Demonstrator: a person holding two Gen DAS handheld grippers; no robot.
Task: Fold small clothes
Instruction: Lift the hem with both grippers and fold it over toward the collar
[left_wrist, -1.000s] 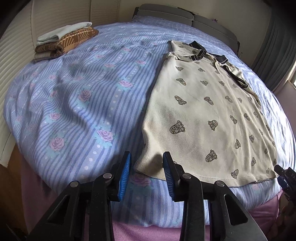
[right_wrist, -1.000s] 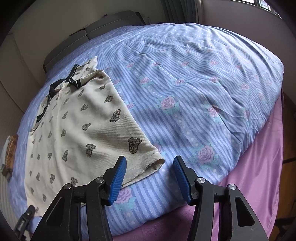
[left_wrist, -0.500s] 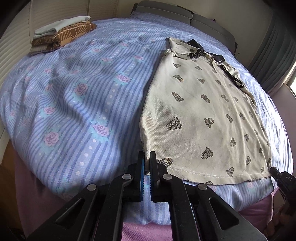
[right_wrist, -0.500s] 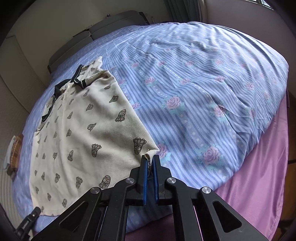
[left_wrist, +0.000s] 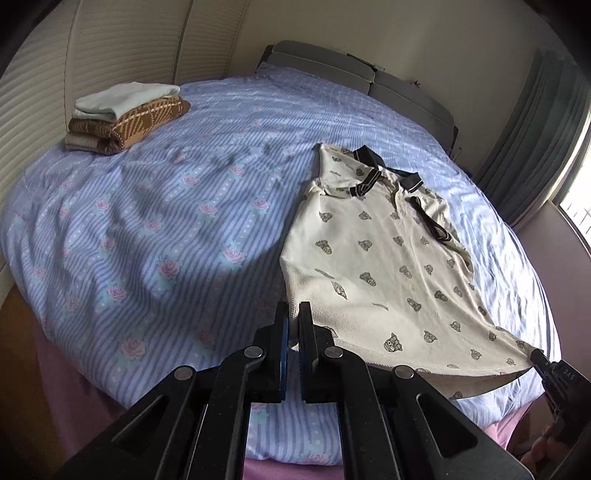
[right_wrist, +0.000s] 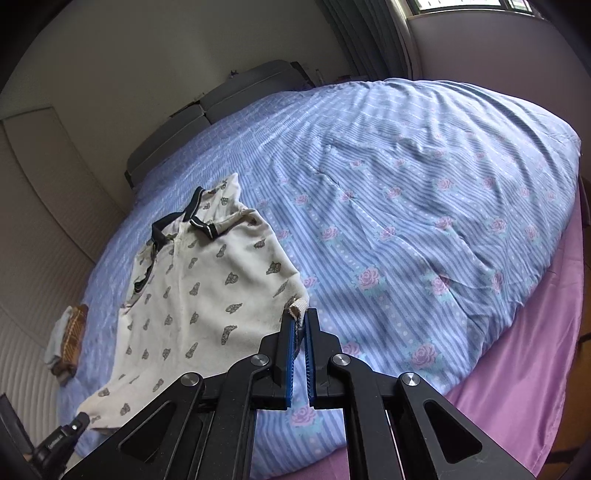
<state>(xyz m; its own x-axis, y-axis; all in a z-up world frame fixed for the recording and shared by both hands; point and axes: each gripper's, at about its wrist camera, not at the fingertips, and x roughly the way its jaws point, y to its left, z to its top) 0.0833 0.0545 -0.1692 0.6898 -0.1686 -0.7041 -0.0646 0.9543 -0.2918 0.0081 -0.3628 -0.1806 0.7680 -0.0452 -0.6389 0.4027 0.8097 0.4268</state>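
No containers anywhere in either view; just a bed (left_wrist: 184, 229) under a blue striped cover with pink roses, carrying everything. Cream polo shirt (left_wrist: 373, 258) printed with small dark figures, dark collar toward the headboard (left_wrist: 354, 70), spread over the half of the bed nearer the window side in the left wrist view, hem toward the foot edge. Hem lifted clear of the cover at both lower corners and pulled taut between them, upper part of the shirt lying on the cover.

Left gripper (left_wrist: 293, 328) low at the foot edge, pointing toward the headboard, blue pads pressed nearly together and pinching the shirt's lower corner on that side. Right gripper (right_wrist: 300, 325) likewise at the foot edge, aimed up the bed, pads closed on the other lower corner (right_wrist: 297, 306), a small bunch of fabric poking up above the fingertips. Right gripper's tip also seen at the far right of the left wrist view (left_wrist: 554, 373), gripping the hem corner there.

Stack of folded clothes (left_wrist: 122, 118), pale piece atop a brown patterned one, near the far corner of the bed beside the wall, well apart from the shirt. Pink sheet (right_wrist: 535, 354) showing below the cover along the foot edge.
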